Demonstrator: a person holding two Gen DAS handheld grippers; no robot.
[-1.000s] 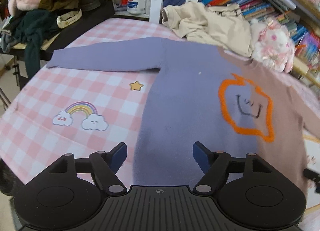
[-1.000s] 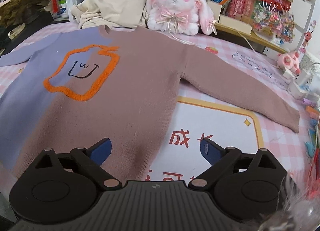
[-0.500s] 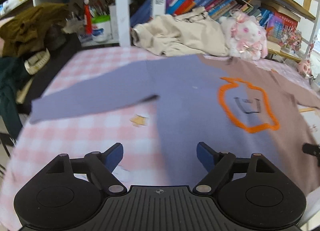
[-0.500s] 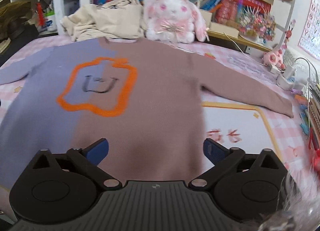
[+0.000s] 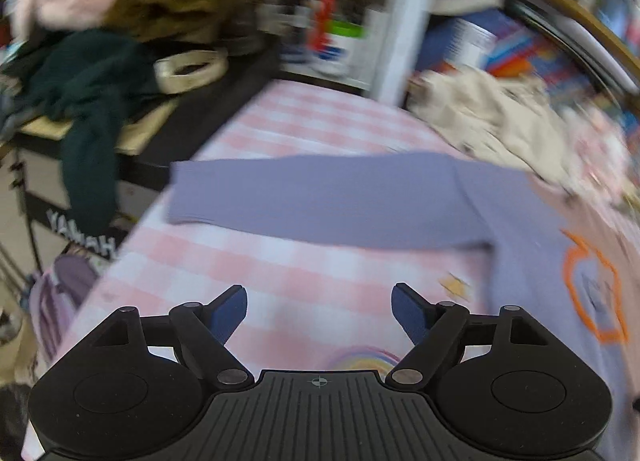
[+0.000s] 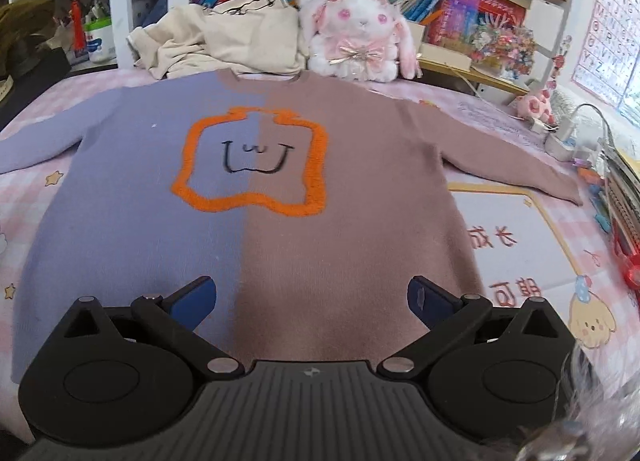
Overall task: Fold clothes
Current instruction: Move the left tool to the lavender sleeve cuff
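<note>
Purple-and-mauve sweater (image 6: 256,221) flat, sleeves outspread

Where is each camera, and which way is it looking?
Left wrist: sits on the left claw, looking down over the pink checked cloth at the sweater's purple sleeve; only its own claw shows, nothing between the fingers, jaws closing a little.
Right wrist: sits on the right claw, looking down at the sweater with the plush bunny behind; only its open claw shows.
Both see the sweater and the beige clothes.
</note>
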